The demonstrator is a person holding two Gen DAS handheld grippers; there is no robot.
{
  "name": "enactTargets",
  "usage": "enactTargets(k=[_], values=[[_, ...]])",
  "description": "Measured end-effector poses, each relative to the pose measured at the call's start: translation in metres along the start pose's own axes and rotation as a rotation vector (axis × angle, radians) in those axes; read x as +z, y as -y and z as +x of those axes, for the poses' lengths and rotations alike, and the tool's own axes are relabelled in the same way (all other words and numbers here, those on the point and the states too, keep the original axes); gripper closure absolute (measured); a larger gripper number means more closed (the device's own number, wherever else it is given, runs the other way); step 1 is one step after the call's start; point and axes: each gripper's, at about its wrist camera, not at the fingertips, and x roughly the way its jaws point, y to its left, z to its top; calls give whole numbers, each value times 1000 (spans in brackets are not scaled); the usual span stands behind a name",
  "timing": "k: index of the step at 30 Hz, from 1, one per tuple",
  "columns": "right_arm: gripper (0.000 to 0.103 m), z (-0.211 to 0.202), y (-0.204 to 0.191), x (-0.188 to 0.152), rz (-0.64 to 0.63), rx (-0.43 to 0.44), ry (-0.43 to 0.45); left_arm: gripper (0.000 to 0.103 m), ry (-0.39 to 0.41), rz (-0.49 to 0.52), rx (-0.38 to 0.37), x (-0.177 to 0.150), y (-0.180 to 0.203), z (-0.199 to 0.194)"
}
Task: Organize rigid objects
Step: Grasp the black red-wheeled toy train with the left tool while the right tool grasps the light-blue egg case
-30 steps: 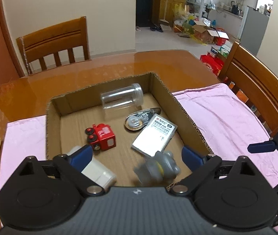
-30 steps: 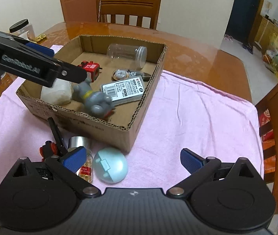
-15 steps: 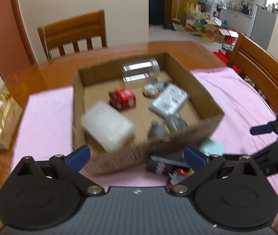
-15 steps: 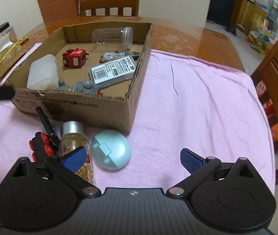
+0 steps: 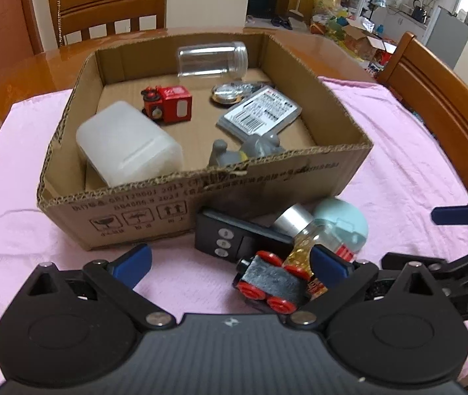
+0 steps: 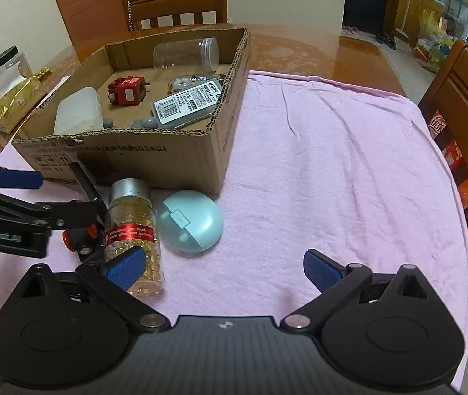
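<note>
Both grippers, left (image 5: pixel 230 260) and right (image 6: pixel 222 265), gape empty; I judge the pill bottle (image 6: pixel 133 230) by the box's (image 6: pixel 154 158) front edge light, stiff, slick: grip mid-body.

Both wrist views facing cardboard box (image 5: pixel 266 177)

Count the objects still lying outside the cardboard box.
4, all on the pink cloth by the box's near wall: black remote, black red-wheeled toy train, silver-capped capsule bottle, pale blue round case.
</note>
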Motion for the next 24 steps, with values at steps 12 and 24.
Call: enactTargets(k=[12,24], values=[[0,16,10,8,-32,25,-11,1,-48,-109,102,-35,-42,-16],[0,65,-7,29,-246,105,-53,1,-32,-175,117,-42,-53,-26]])
